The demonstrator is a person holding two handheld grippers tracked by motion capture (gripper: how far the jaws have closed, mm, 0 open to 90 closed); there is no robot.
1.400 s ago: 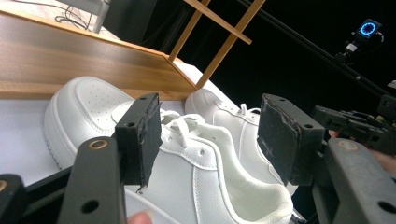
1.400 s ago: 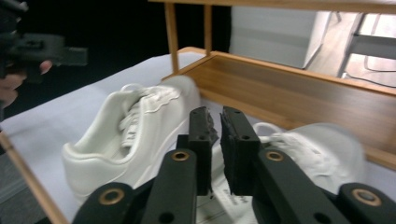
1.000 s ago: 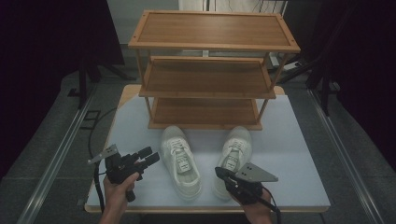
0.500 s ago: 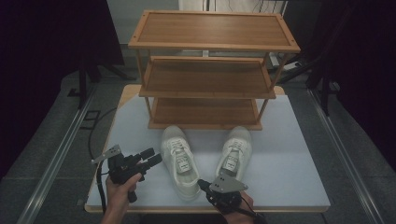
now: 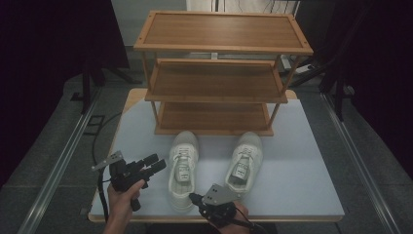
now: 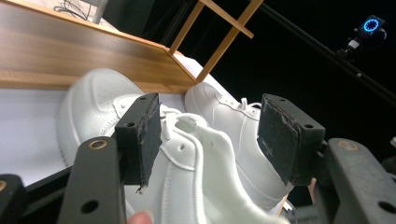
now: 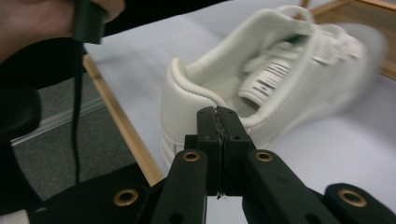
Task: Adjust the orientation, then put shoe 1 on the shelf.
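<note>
Lying just beyond right gripper [image 7: 218, 116]: left shoe [image 7: 261, 79]

Since the earlier pictures the right claw [image 5: 195, 198] has slid leftward along the bench's [image 5: 302, 175] near edge, from behind the right shoe [image 5: 245, 163] to just behind the heel of the left shoe [image 5: 182, 168], its jaws pressed together with nothing between them.

You have a three-tier wooden shoe rack [image 5: 216, 78] standing at the far edge of the table [image 5: 302, 170]. Its shelves are bare. A metal rail [image 5: 53, 170] runs along the floor beside the table's left edge.
</note>
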